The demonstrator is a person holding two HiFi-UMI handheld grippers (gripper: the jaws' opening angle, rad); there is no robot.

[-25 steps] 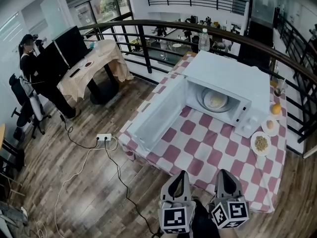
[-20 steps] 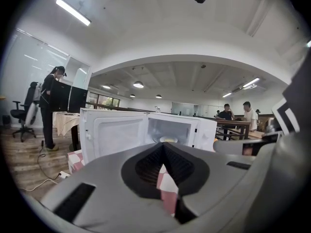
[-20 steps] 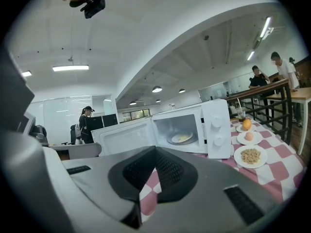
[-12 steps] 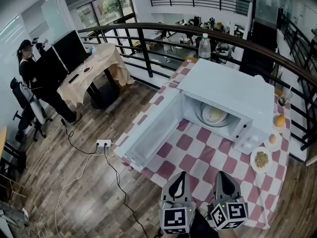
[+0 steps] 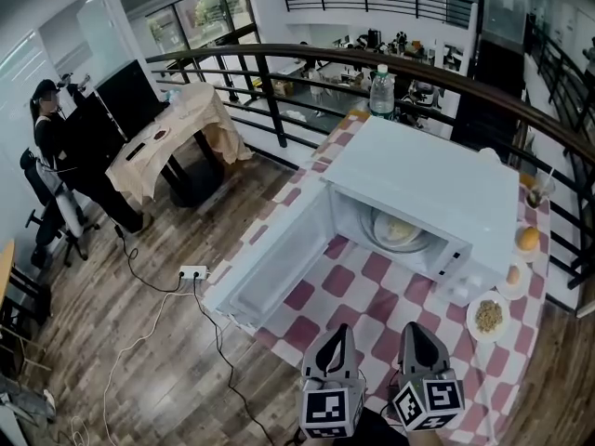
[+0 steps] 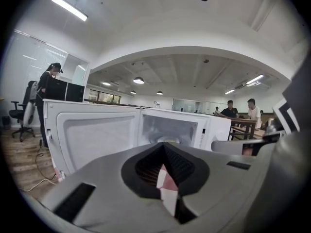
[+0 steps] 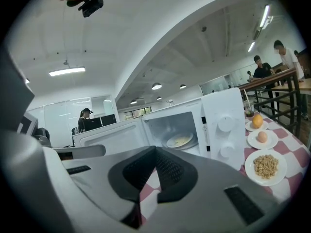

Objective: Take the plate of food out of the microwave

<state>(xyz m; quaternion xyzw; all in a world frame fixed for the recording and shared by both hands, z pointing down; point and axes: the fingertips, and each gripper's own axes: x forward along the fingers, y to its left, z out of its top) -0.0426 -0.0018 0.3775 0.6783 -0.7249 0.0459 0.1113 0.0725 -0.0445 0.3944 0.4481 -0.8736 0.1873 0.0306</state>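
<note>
Microwave (image 5: 418,179) sitting open, plate (image 5: 398,231) w/ food inside.
L gripper (image 5: 338,331) & R gripper (image 5: 413,329) hovering in front, jaws clenched, empty; food possibly rice.

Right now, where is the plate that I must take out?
In the head view the plate sits inside the open microwave, at centre right, just right of its swung-open door. The right gripper view shows it there too.
</note>
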